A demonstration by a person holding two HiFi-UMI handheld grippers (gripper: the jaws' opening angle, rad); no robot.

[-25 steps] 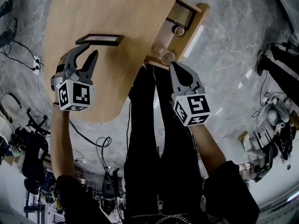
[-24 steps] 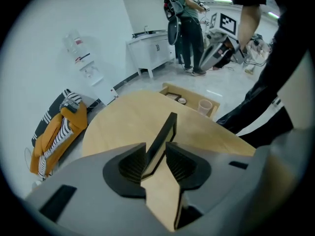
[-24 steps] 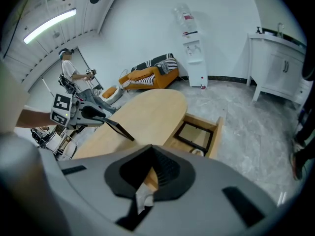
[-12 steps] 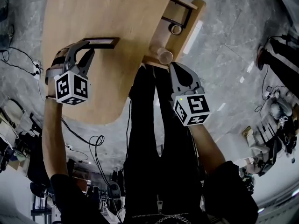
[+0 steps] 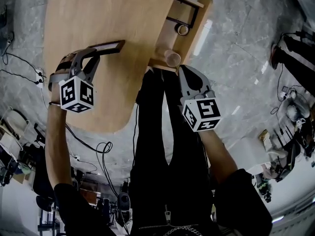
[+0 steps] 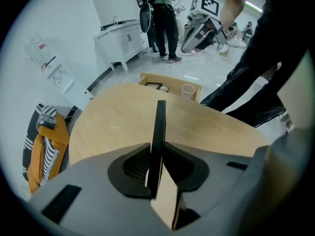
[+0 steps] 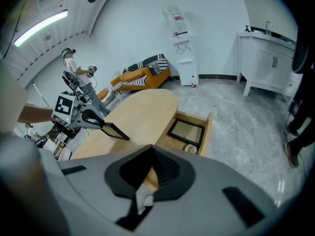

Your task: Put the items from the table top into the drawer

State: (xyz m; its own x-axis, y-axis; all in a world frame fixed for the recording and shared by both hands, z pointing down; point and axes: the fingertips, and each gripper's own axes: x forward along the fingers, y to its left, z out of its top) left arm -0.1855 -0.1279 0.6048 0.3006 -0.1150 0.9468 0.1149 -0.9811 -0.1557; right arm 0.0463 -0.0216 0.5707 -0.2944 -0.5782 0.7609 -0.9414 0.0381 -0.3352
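Left gripper (image 5: 92,53): jaws just closing, pinching picture frame (image 5: 107,46) by one end (long axis toward drawer).
Drawer (image 5: 206,8): open, rightward, nearer right gripper (image 5: 186,72).
Right jaws: pressed together, empty.

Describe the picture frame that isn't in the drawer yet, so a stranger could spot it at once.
Start at the oval wooden table; over its left side the left gripper, whose jaws have just been closing, grips a black picture frame by one end. A second frame lies flat in the open drawer beside a tape roll and a cup; this one is held.
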